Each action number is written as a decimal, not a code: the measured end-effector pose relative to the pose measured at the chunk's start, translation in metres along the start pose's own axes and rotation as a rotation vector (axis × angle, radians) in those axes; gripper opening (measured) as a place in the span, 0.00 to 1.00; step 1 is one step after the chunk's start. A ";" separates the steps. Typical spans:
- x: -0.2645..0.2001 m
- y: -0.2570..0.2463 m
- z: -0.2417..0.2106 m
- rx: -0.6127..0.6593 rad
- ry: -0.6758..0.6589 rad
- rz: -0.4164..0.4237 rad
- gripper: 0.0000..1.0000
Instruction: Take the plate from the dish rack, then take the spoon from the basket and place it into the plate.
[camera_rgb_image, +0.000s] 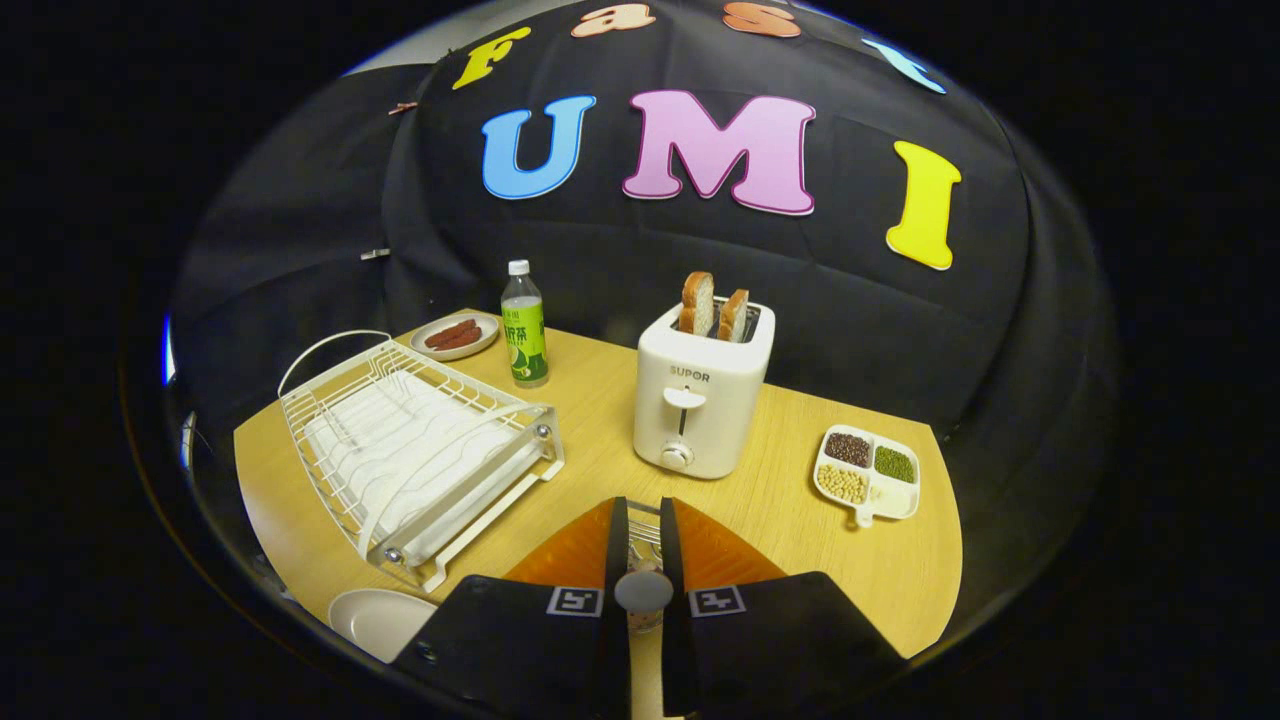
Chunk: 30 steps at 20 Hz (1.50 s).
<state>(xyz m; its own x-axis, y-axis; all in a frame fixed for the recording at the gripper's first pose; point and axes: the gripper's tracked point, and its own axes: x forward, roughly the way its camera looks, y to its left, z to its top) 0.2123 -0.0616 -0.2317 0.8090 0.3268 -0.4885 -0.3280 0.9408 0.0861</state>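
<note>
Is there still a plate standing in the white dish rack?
No, the dish rack holds no plate; a white plate lies on the table beside the tool, whose fingers are closed on a spoon handle.

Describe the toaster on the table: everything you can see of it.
The white, boxy, glossy plastic-looking toaster stands upright on the light wooden table, beyond the tongs. Two browned bread slices stick up from its top slots. Its front carries a brand mark, a lever in a vertical slot and a round knob below. Nothing besides the table and bread touches it; a green-labelled clear bottle stands apart beside it.
</note>
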 end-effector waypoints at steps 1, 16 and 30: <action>-0.007 0.001 0.010 -0.006 -0.014 0.007 0.16; -0.094 0.100 0.036 0.021 -0.047 0.299 0.16; -0.099 0.201 -0.071 -0.055 0.082 0.562 0.17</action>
<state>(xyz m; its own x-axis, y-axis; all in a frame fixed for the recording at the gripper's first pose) 0.0318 0.0887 -0.2282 0.4626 0.7657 -0.4468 -0.7241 0.6171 0.3079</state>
